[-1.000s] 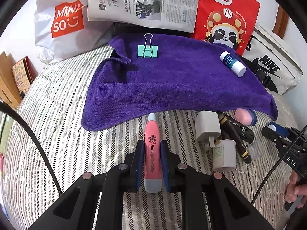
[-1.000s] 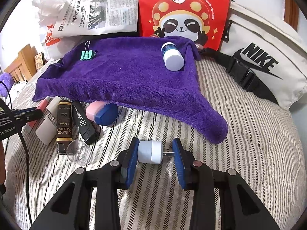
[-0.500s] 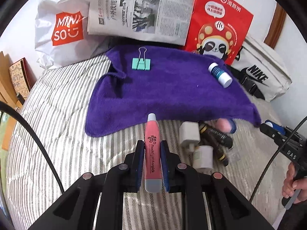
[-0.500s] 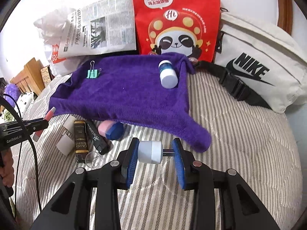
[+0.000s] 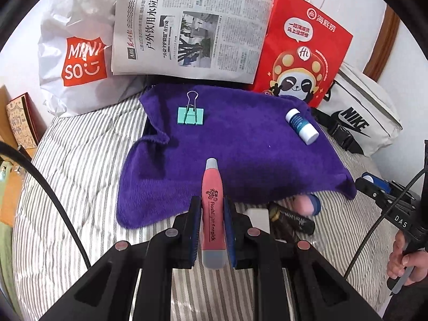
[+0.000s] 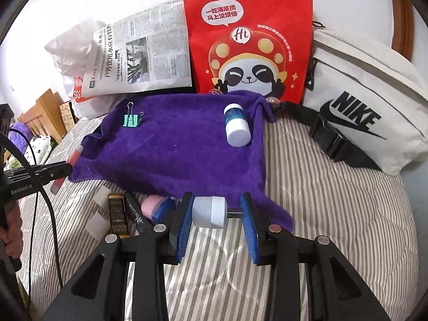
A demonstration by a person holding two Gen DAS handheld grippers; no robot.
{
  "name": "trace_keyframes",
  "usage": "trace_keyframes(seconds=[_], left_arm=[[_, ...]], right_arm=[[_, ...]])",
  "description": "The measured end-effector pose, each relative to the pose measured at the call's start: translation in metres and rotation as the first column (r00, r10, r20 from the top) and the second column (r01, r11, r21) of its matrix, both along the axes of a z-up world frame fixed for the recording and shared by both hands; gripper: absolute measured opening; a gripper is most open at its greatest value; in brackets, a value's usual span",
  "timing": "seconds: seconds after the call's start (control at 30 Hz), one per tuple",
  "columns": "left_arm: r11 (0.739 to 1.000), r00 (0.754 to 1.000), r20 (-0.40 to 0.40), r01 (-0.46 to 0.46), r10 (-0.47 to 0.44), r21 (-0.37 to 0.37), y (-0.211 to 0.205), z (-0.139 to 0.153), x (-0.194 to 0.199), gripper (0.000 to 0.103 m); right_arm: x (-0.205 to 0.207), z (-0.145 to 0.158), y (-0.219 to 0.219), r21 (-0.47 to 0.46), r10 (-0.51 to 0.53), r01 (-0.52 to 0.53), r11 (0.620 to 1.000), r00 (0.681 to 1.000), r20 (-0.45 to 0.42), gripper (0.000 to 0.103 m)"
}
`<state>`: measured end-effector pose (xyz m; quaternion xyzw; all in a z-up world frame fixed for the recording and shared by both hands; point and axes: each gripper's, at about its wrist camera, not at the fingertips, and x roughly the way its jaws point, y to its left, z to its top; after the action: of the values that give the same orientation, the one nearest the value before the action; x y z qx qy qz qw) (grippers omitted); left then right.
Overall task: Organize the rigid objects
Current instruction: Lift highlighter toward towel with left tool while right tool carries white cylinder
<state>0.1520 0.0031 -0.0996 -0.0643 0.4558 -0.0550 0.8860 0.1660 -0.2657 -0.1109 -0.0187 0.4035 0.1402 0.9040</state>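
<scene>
Now we have lifted both tongs off the bed, left tongs (image 5: 211, 230) clamped on the pink pen (image 5: 212, 214), right tongs (image 6: 216, 214) clamped on the white plug (image 6: 210, 212), ready for the purple towel (image 6: 174, 147).

Two grippers up: the left gripper (image 5: 212, 223) and the right gripper (image 6: 216, 223). One pink flashlight pen (image 5: 212, 208), one white plug adapter (image 6: 210, 212). On the one purple towel (image 5: 240, 144) — one green binder clip (image 5: 190, 115) and one white-and-blue bottle (image 5: 301, 126). At the near hem, one pink-and-blue case (image 6: 157, 207), two dark boxes (image 6: 117, 212) and one more white block (image 5: 258, 218). At the back — three bags (image 6: 248, 37) and one newspaper (image 5: 190, 26).
</scene>
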Motion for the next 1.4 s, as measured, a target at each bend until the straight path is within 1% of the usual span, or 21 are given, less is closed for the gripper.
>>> trace_keyframes(seconds=[0.17, 0.33, 0.4, 0.53, 0.63, 0.73, 0.83, 0.9, 1.03, 1.3, 1.4], left_arm=[[1.0, 1.0, 0.004, -0.006, 0.006, -0.003, 0.006, 0.003, 0.017, 0.017], [1.0, 1.0, 0.013, -0.011, 0.011, -0.007, 0.012, 0.005, 0.031, 0.017], [1.0, 1.0, 0.015, -0.016, 0.016, -0.011, 0.015, 0.003, 0.037, 0.017], [1.0, 1.0, 0.009, -0.023, 0.024, -0.02, 0.019, -0.002, 0.045, 0.017], [0.999, 1.0, 0.001, -0.03, 0.03, -0.028, 0.024, -0.006, 0.051, 0.017], [0.999, 0.999, -0.006, -0.039, 0.038, -0.038, 0.029, -0.011, 0.057, 0.017], [0.998, 0.999, -0.011, -0.04, 0.04, -0.038, 0.031, -0.014, 0.061, 0.017], [0.999, 0.999, -0.013, -0.043, 0.042, -0.03, 0.033, -0.015, 0.063, 0.017], [0.998, 0.999, -0.017, -0.041, 0.041, -0.044, 0.034, -0.017, 0.067, 0.017], [0.998, 0.999, -0.017, -0.038, 0.037, -0.041, 0.032, -0.015, 0.07, 0.017], [0.998, 0.999, -0.018, -0.035, 0.034, -0.046, 0.032, -0.015, 0.07, 0.017]], right_arm=[[0.017, 0.006, 0.0, 0.024, 0.003, -0.002, 1.0, 1.0, -0.008, 0.036], [0.036, 0.009, 0.005, 0.018, 0.0, 0.0, 1.0, 1.0, -0.011, 0.036], [0.048, 0.006, 0.007, 0.024, 0.008, -0.007, 1.0, 1.0, -0.016, 0.036], [0.072, -0.005, 0.01, 0.015, 0.011, -0.01, 1.0, 0.998, -0.057, 0.036], [0.086, -0.017, 0.015, -0.024, 0.006, -0.008, 1.0, 0.996, -0.093, 0.035], [0.097, -0.029, 0.019, -0.044, 0.0, -0.006, 0.999, 0.992, -0.122, 0.036], [0.105, -0.039, 0.022, -0.068, 0.002, -0.011, 0.998, 0.991, -0.132, 0.036], [0.11, -0.04, 0.025, -0.074, 0.01, -0.019, 0.997, 0.991, -0.131, 0.036], [0.12, -0.047, 0.03, -0.088, 0.01, -0.024, 0.996, 0.988, -0.155, 0.036], [0.121, -0.052, 0.036, -0.136, 0.016, -0.036, 0.99, 0.99, -0.142, 0.036], [0.119, -0.055, 0.043, -0.195, 0.035, -0.061, 0.979, 0.991, -0.133, 0.035]])
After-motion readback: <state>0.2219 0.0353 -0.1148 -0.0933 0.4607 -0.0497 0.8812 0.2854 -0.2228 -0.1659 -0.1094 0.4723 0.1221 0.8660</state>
